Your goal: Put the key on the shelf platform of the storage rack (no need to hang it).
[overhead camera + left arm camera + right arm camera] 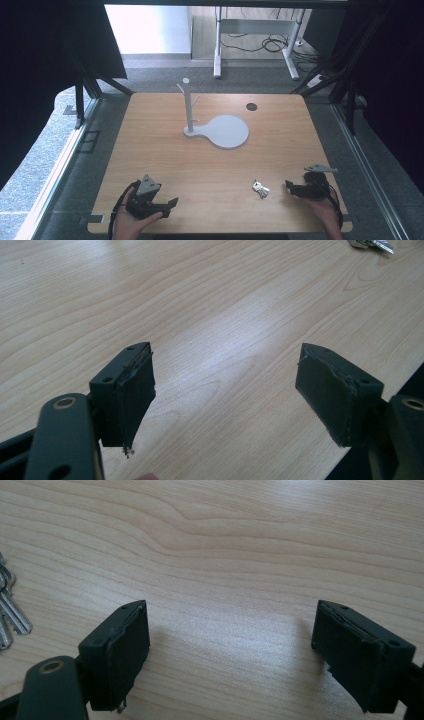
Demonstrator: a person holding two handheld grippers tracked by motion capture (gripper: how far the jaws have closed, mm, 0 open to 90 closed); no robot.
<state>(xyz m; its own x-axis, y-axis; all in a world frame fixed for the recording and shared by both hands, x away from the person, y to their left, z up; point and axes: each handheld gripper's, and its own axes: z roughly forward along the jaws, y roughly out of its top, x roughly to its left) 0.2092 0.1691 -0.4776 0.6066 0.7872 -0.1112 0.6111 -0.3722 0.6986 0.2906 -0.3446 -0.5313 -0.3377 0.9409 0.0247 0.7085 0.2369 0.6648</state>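
So the bunch of keys (pixel 260 189) lies flat on the desk (pixel 210 165) near its front edge, just beside the right gripper (pixel 289 186), whose jaws are spread wide with nothing between them. The left gripper (pixel 172 205) rests well apart at the other front corner, jaws likewise spread and empty. Farther back stands a white stand (pixel 190 107) with pegs, bare. By the look of it nothing is picked up yet; grabbing the keys and hanging them all remains

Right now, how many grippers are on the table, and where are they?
2. The left gripper sits at the near left edge of the table; the right gripper sits near right, just beside the keys. Both are open and empty.
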